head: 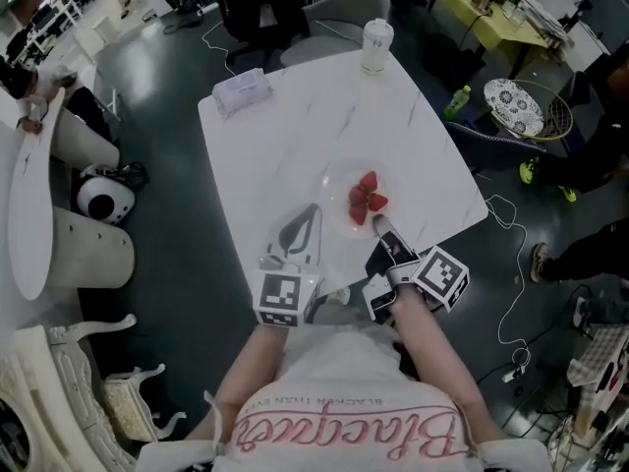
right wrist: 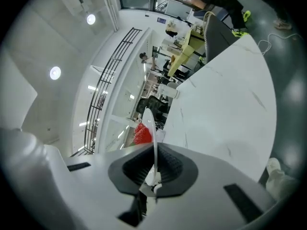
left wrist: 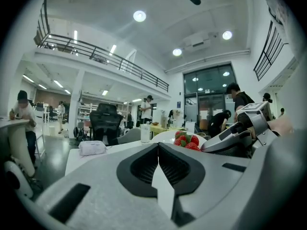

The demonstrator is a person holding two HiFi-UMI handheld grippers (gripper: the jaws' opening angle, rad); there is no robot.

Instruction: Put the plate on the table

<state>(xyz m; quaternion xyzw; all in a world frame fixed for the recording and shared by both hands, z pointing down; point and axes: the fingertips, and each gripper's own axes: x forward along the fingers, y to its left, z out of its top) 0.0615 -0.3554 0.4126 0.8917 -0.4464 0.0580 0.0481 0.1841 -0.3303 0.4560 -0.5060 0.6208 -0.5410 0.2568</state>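
A clear plate [head: 335, 193] with several red strawberries [head: 366, 199] is over the near right part of the white marble table [head: 295, 136]. My right gripper [head: 381, 226] is shut on the plate's near rim. In the right gripper view the plate [right wrist: 149, 123] runs edge-on between the pads, with the strawberries [right wrist: 141, 134] beyond. My left gripper [head: 314, 208] is just left of the plate, shut and holding nothing. From the left gripper view [left wrist: 158, 145] the strawberries [left wrist: 187, 141] and the right gripper [left wrist: 211, 146] show to the right.
A white cup [head: 376, 45] stands at the table's far edge and a tissue packet [head: 242, 90] at its far left corner. Chairs, a yellow table and a racket [head: 521, 108] lie beyond. A round white table [head: 25, 214] stands at left; cables cross the floor at right.
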